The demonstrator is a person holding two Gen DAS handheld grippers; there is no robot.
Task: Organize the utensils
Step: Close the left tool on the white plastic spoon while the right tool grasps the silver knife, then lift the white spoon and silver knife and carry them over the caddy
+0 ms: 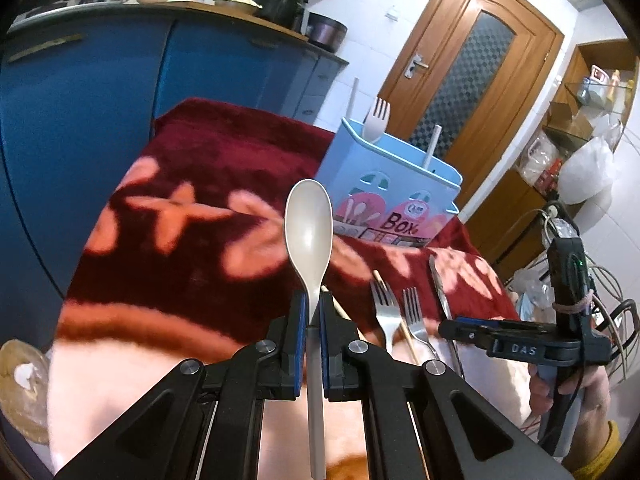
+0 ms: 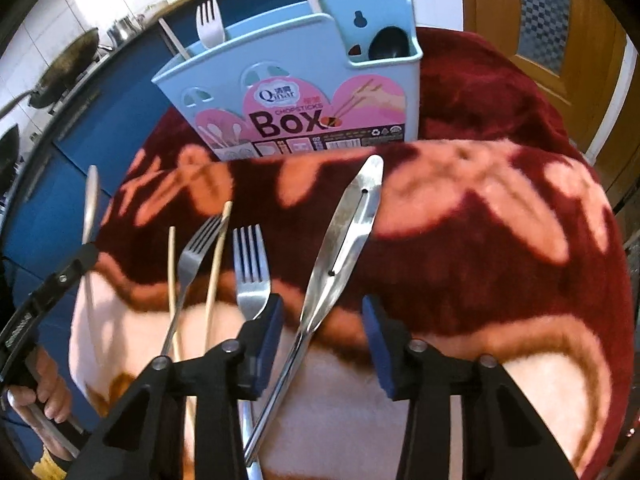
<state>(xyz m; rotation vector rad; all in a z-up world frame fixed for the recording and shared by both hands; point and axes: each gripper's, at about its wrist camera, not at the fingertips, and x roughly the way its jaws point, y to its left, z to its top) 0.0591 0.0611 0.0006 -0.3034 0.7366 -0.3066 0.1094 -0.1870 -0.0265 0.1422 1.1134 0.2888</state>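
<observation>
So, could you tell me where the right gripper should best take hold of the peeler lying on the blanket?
Probably the narrow handle, from above. The peeler lies flat on the blanket, its handle running back between the open right gripper fingers, clear of the nearest fork; the slotted blade is wider.

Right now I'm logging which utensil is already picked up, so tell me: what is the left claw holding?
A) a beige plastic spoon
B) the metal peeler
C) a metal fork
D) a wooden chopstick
A: the left claw is shut on the handle of the beige spoon, its bowl pointing up, while the forks, chopsticks and peeler lie on the blanket.
</observation>
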